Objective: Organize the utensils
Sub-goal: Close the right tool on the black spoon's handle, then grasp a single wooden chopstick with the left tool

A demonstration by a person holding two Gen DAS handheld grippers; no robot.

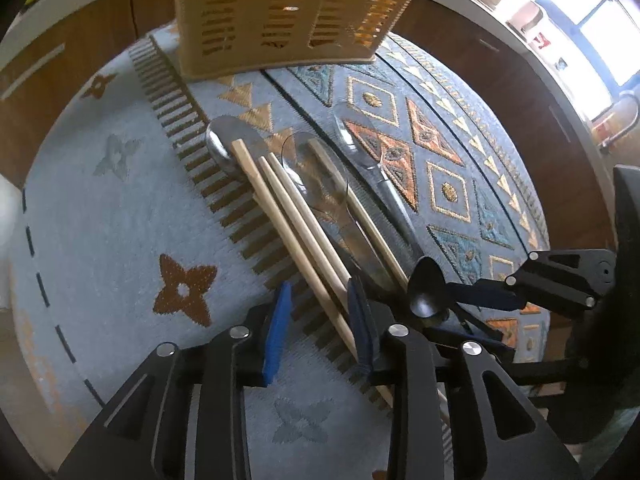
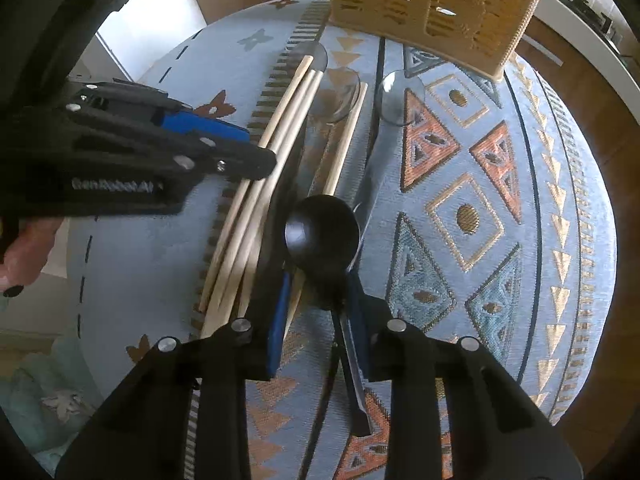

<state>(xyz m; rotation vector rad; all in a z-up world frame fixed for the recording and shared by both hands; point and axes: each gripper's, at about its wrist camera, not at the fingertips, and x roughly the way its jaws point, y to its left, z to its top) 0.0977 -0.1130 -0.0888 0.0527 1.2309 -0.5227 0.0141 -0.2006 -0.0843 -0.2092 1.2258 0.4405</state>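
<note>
Several wooden chopsticks [image 1: 288,208] lie side by side on a patterned cloth, with clear plastic spoons [image 1: 360,148] beside them and a metal spoon [image 1: 224,148] at their far end. A black spoon [image 2: 322,232] lies between my right gripper's [image 2: 316,308] blue pads; the jaws stand apart around its neck. My left gripper [image 1: 320,320] is open and straddles the near ends of the chopsticks. It also shows in the right wrist view [image 2: 224,148]. The right gripper shows in the left wrist view [image 1: 472,304]. A tan slotted utensil basket [image 1: 280,12] stands at the far end of the cloth.
The blue patterned cloth [image 2: 500,208] covers a round table. Wooden cabinets [image 1: 500,80] and a counter ring the table. A person's hand [image 2: 24,248] holds the left gripper's handle.
</note>
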